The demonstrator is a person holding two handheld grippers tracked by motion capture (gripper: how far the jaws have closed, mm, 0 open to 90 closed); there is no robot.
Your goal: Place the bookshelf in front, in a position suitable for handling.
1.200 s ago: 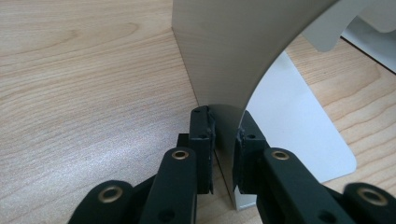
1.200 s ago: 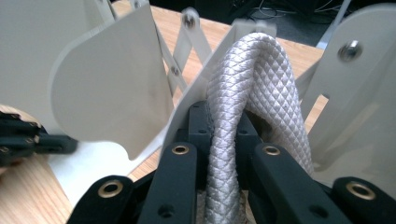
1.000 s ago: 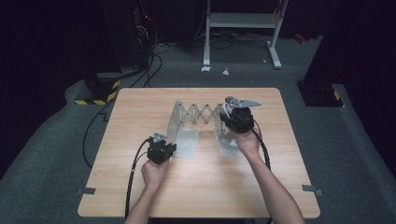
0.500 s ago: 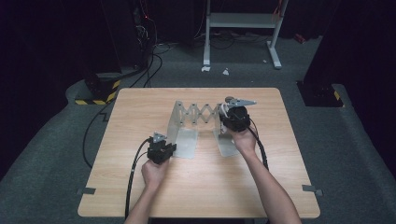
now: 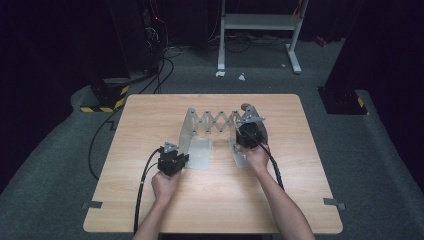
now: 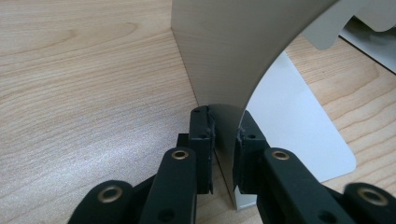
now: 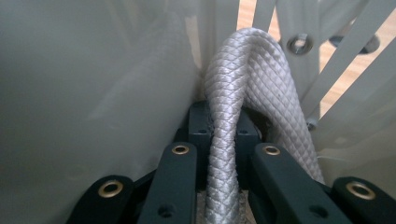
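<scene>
- Left hand-held gripper (image 6: 223,140), nearest, is clamped on the upright edge of the left bookend plate (image 6: 229,56); losing that pinch would let the rack (image 5: 215,122) skate across the bench (image 5: 300,200).
- Right hand-held gripper (image 7: 223,126) pinches the white rope (image 7: 233,93) against the right plate (image 5: 239,152); the slick braid could slide free.

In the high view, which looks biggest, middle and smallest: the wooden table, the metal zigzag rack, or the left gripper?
1. Wooden table, biggest by far.
2. Metal zigzag rack, stretched across the middle.
3. Left gripper, smallest; it is clamped on the rack's left end plate.
</scene>
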